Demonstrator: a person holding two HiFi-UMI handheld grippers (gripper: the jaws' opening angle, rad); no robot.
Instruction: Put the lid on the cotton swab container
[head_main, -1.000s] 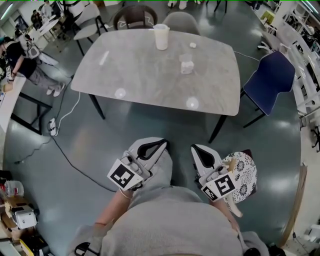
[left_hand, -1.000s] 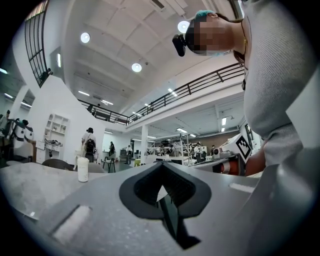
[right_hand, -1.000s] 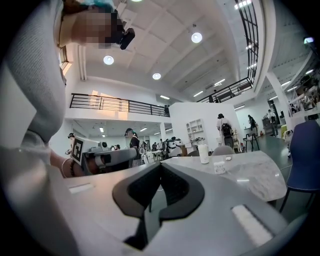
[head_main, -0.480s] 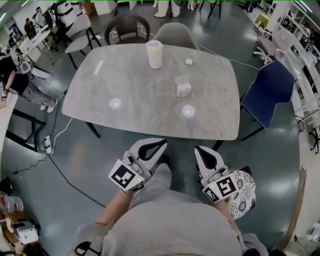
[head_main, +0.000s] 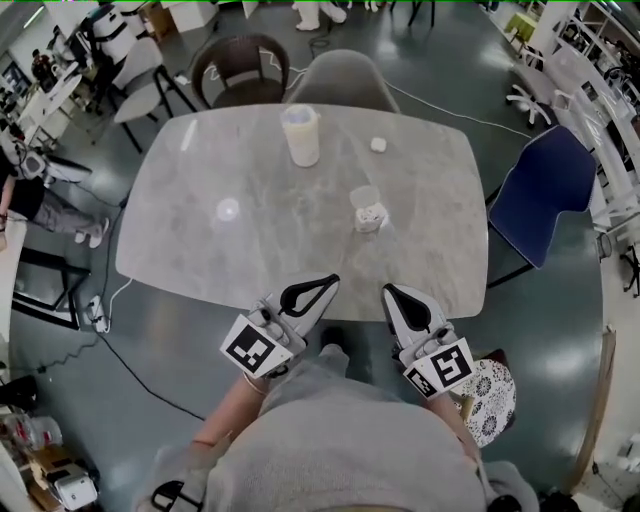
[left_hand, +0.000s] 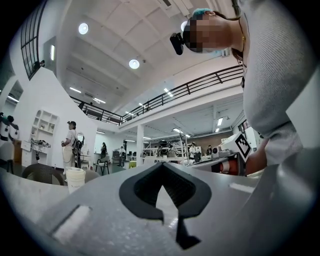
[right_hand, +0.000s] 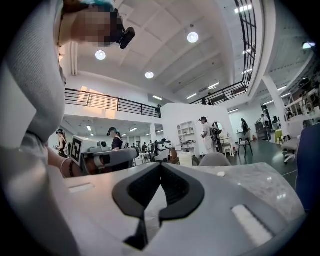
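Gleaming grey marble table (head_main: 200, 250), blue chair (head_main: 540, 195) beside, dark glossy floor (head_main: 560, 310).

On the bench (head_main: 250, 250): one tall white tub (head_main: 300, 135), one clear container (head_main: 368, 210), one small white piece (head_main: 378, 145). Around the bench are three chairs: grey chair (head_main: 340, 80), brown chair (head_main: 240, 60), blue chair (head_main: 545, 190). At the bench's near edge are two grippers: left gripper (head_main: 328, 282), right gripper (head_main: 390, 291).

The grey marble-topped counter (head_main: 180, 240) has drawn nearer in the head view. The strip of dark floor that lay between it and the grippers is gone. The tips of the left gripper (head_main: 330, 284) and right gripper (head_main: 389, 292) now overlap its near edge. The round patterned stool (head_main: 492, 396) has slipped back beside the right arm.
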